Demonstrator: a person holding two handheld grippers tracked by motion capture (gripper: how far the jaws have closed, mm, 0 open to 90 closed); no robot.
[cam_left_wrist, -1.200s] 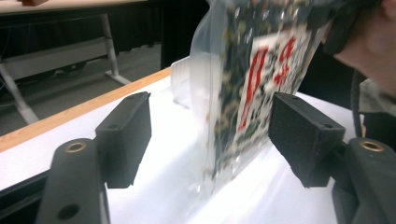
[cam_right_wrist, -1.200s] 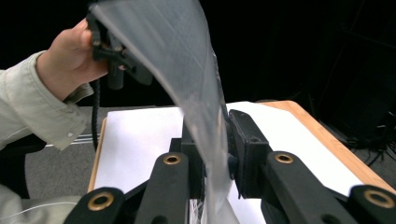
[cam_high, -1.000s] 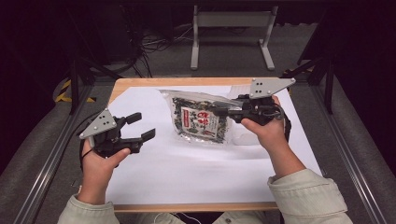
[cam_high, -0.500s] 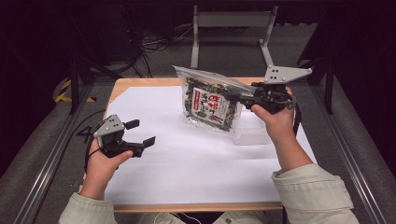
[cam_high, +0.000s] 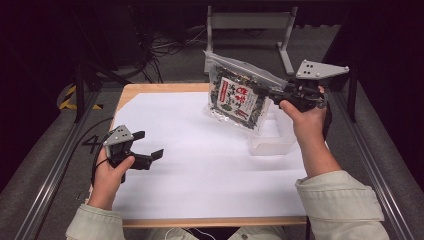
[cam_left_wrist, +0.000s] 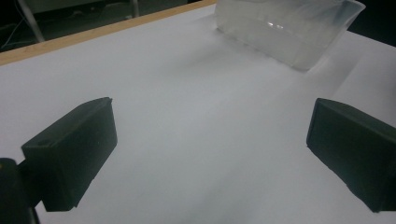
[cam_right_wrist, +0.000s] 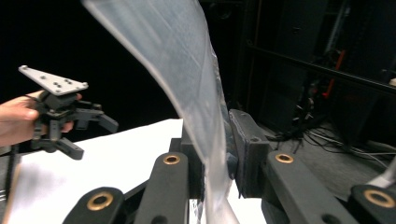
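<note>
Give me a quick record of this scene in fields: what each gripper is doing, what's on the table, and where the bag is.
left gripper: low over the white sheet, jaws just opened wide, nothing between them
right gripper: raised, jaws shut on the bag's clear edge
bag: clear, dark contents, red and white label, lifted off the table, tilted
container: clear plastic, on the sheet, under the bag
table: wooden, covered by white sheet

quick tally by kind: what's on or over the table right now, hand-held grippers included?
Hand-held grippers: 2, the left hand-held gripper open over the paper, the right hand-held gripper shut on the bag
Snack bag: 1, held up in the air
Clear plastic tub: 1
White paper sheet: 1
Total: 5
</note>
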